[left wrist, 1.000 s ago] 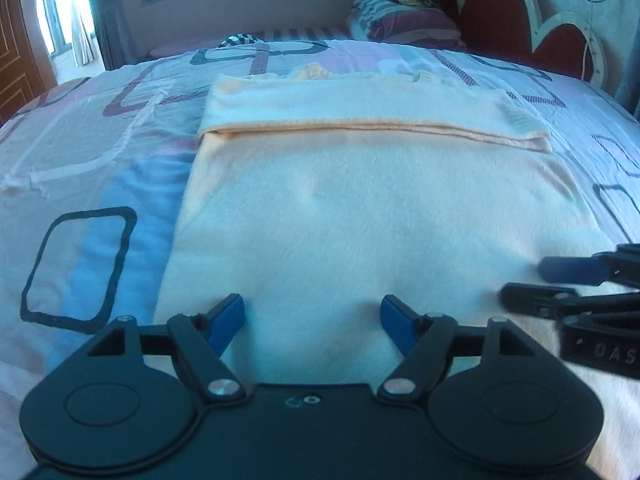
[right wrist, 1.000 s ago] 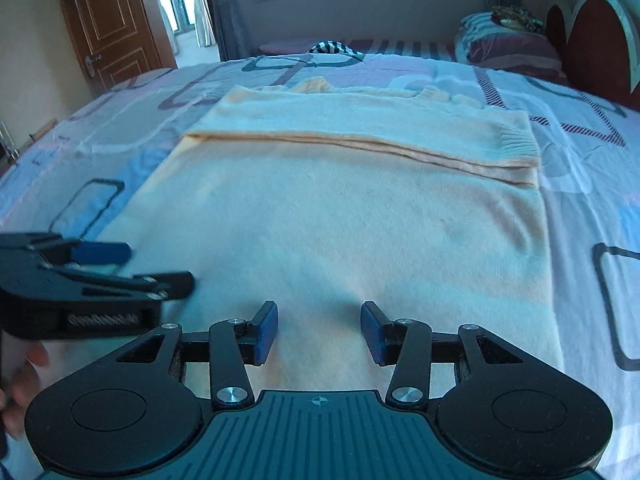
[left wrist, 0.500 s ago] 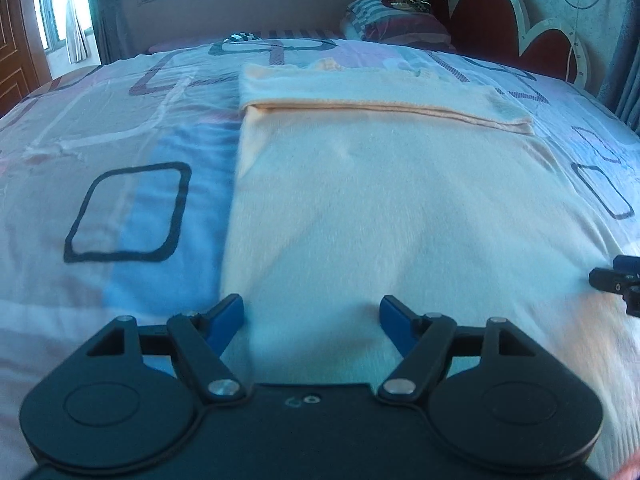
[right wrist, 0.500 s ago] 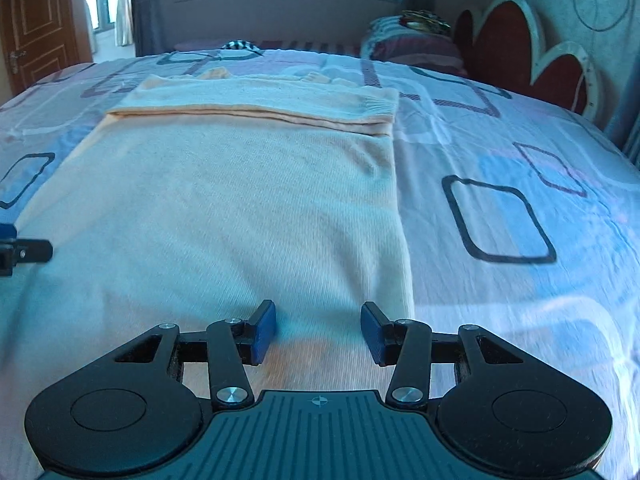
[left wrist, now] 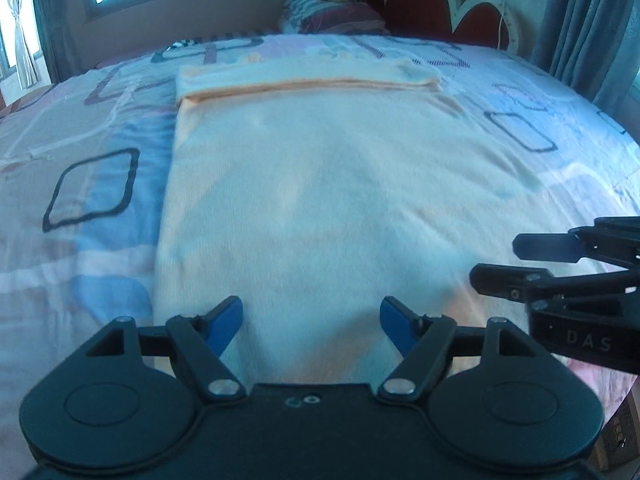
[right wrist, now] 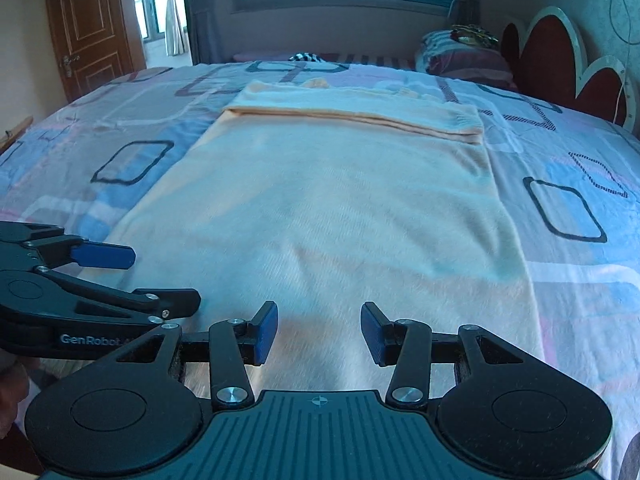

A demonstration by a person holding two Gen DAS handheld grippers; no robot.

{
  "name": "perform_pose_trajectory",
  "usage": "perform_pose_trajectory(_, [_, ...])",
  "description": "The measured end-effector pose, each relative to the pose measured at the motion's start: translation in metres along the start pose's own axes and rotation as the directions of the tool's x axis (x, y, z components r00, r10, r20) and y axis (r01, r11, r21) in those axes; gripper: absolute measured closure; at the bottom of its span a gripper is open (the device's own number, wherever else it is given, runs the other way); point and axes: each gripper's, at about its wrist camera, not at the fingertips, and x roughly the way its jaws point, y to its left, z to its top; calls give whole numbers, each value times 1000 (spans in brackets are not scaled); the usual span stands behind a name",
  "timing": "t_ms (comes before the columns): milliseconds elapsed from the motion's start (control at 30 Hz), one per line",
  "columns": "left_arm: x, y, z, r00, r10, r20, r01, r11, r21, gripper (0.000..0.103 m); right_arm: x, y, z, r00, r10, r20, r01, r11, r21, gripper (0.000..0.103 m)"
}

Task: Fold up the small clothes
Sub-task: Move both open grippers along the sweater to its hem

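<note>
A pale peach knit garment [left wrist: 320, 184] lies flat on the bed, with a sleeve folded across its far end [left wrist: 304, 76]. It also shows in the right wrist view [right wrist: 328, 208]. My left gripper [left wrist: 311, 322] is open and empty over the garment's near edge. My right gripper [right wrist: 319, 332] is open and empty over the same near edge. The two grippers hover side by side: the right one shows in the left wrist view [left wrist: 520, 260] and the left one shows in the right wrist view [right wrist: 160, 280].
The bed sheet [right wrist: 560, 208] has blue, pink and black square patterns. A pillow [right wrist: 464, 62] and a red scalloped headboard [right wrist: 560, 52] stand at the far right. A wooden door [right wrist: 96, 28] is at the far left.
Both grippers had swung apart toward the garment's outer sides half a second ago. They have come back together near the middle of the near edge. Both stayed open.
</note>
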Motion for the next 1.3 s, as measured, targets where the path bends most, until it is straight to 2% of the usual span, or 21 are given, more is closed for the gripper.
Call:
perform_pose_trajectory(167, [-4,9,-12,1000,12,-8,-12,1000,-2,24,4,-8,-19,998,-39,-54,39,999,10,57])
perform_pose_trajectory(367, [-8,13,-19,1000,25,-2,-25,1000,-5,22,-8,-38,-33,994,-87,-61,90,994,55,57])
perform_pose_trajectory(733, [-26,29,-33,999,49,-9,-49,998,-27,22,-27,-63,-46,985,-161,-67,167,981,95,57])
perform_pose_trajectory(933, [-47,59,-38,999,51,-5,-52,984,-173,27,-46,-79,-45,986,-160,-41,165,970,176,57])
perform_pose_trajectory(1133, [-38,72,-42,998,18,-54,-30,972,-231,28,-44,-105,-48,980,-178,-85,194,951,240,57])
perform_pose_trajectory(1200, [-36,70,-40,998,18,-57,-31,972,-233,29,-40,-115,-51,982,-158,-99,180,944,277,51])
perform_pose_trajectory(1267, [-35,68,-38,998,-19,-61,3,968,-250,38,-39,-119,-50,982,-159,-99,181,941,288,39])
perform_pose_trajectory(1300, [-35,67,-37,997,-30,-67,13,968,-250,41,-39,-119,-49,982,-161,-101,183,943,277,38])
